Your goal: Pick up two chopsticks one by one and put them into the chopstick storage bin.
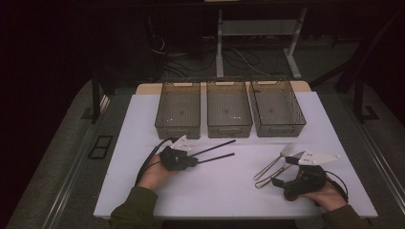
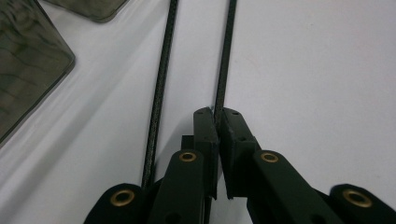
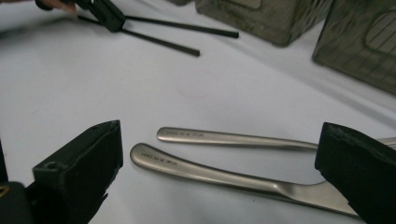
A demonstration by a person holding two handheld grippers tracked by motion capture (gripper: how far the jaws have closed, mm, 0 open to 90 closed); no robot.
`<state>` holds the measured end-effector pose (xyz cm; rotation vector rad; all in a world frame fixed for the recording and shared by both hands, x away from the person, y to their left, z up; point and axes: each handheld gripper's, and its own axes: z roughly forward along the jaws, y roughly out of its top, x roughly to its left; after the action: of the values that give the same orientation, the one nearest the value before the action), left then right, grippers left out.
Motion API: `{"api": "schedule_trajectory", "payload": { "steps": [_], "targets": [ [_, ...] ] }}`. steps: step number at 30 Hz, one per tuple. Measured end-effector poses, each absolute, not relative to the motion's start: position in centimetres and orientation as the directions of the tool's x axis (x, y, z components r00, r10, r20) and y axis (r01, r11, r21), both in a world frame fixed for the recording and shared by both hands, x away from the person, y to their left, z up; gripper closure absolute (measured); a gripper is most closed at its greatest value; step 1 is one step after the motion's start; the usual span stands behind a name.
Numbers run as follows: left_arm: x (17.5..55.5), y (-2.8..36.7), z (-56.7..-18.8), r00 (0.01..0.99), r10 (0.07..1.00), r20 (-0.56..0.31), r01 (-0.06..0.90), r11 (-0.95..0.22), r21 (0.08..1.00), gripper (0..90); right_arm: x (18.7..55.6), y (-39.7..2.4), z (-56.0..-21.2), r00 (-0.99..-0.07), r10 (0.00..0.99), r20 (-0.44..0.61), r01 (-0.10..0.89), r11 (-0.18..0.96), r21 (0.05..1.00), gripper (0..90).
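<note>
The left gripper [image 2: 218, 116] pinches one thin, stiff, probably light chopstick [image 2: 226, 56] near its end, its twin [image 2: 159, 93] just beside, while the right gripper [image 3: 219, 158] gapes around two slippery handles [image 3: 224, 138].

Small stamped marks on both cutlery handles [image 3: 187, 135] are too blurred to read.

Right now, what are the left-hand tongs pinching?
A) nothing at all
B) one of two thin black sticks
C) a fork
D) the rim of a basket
B: in the left gripper view the left tongs are closed on one black stick, while the other black stick lies free beside it on the white table.
</note>
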<state>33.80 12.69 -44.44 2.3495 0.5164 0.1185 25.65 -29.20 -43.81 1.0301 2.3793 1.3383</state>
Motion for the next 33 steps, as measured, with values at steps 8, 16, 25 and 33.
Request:
{"api": "schedule_trajectory", "payload": {
  "steps": [8, 16, 25, 33],
  "targets": [
    [33.7, 12.4, -44.4, 0.911, 0.403, -0.085, 0.351, -0.651, 0.673, 86.1, 25.9, -28.4, -44.5, -0.732, 0.665, 0.148, 0.483, 0.354, 0.801, 1.2],
    [33.5, 12.3, -43.4, 0.912, 0.399, -0.099, 0.347, -0.617, 0.706, 86.1, 25.9, -28.7, -44.3, -0.727, 0.669, 0.154, 0.484, 0.341, 0.806, 1.2],
    [33.1, 12.5, -41.7, 0.91, 0.403, -0.1, 0.339, -0.582, 0.739, 86.1, 25.9, -28.8, -44.2, -0.726, 0.67, 0.155, 0.482, 0.335, 0.81, 1.2],
    [32.7, 12.5, -40.3, 0.904, 0.414, -0.108, 0.343, -0.55, 0.762, 86.1, 25.9, -28.8, -44.1, -0.724, 0.673, 0.154, 0.481, 0.332, 0.812, 1.2]
  ]
}}
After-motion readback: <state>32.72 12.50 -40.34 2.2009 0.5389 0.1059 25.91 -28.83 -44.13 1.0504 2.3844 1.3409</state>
